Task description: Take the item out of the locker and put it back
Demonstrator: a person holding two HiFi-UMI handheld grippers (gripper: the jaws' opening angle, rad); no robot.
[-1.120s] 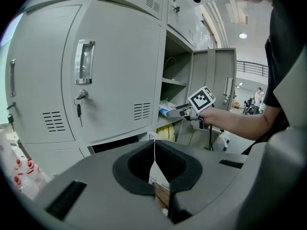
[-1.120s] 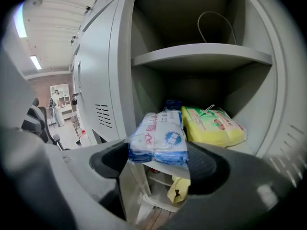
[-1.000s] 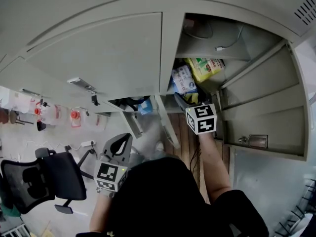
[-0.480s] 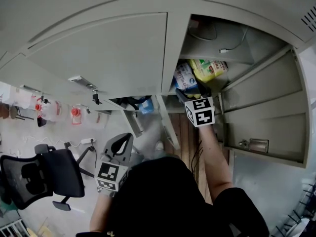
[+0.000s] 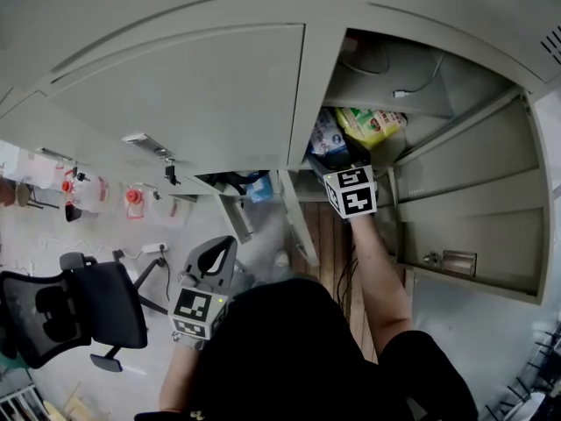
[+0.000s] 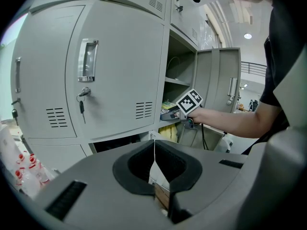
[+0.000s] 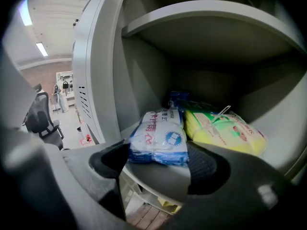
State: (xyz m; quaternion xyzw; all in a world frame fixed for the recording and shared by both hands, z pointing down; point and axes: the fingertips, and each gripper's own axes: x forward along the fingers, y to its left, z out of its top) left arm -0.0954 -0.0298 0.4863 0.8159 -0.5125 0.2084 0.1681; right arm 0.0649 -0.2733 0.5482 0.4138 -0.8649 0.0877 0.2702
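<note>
Pack (image 7: 160, 138): on locker shelf (image 7: 159, 178), beside yellow pack (image 7: 223, 128).
Right gripper (image 7: 158, 163): jaws spread, flanking pack's near end.
Left gripper (image 6: 154, 152): jaws together, empty.

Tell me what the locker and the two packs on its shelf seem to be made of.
Locker: likely painted sheet metal, matt grey, with pressed vents and thin folded edges. Blue-and-white pack: soft glossy plastic film, judging by wrinkles and highlights. Yellow pack: likewise shiny plastic wrap; contents unclear.
</note>
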